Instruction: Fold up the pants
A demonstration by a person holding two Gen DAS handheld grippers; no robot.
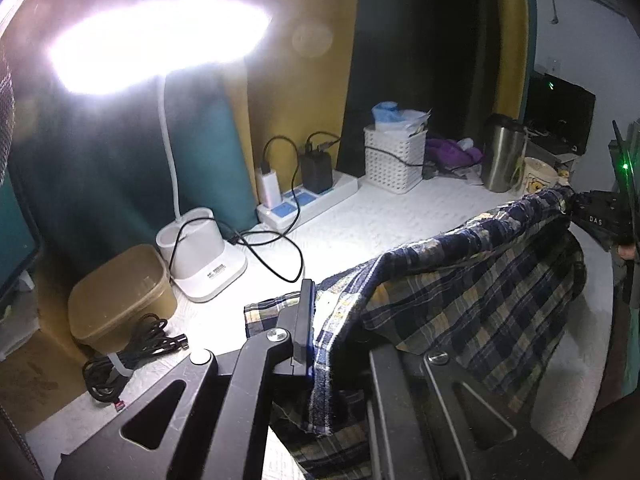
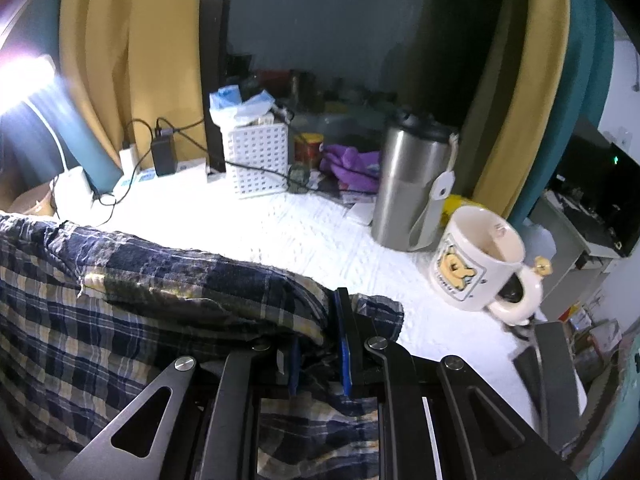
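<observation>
The pants (image 1: 460, 292) are navy, white and yellow plaid cloth, held up above the white table (image 1: 360, 220) and stretched between both grippers. My left gripper (image 1: 340, 344) is shut on one end of the top edge; cloth drapes over its right finger. My right gripper (image 2: 320, 344) is shut on the other end of the pants (image 2: 120, 304), which hang to the left in the right wrist view. The right gripper (image 1: 600, 216) also shows at the far right of the left wrist view, pinching the cloth.
A lit desk lamp (image 1: 200, 256), a tan box (image 1: 120, 292), a coiled black cable (image 1: 132, 356), a power strip (image 1: 308, 200) with chargers and a white basket (image 1: 394, 160) stand at the back. A steel tumbler (image 2: 412, 188) and a bear mug (image 2: 476, 260) stand close to my right gripper.
</observation>
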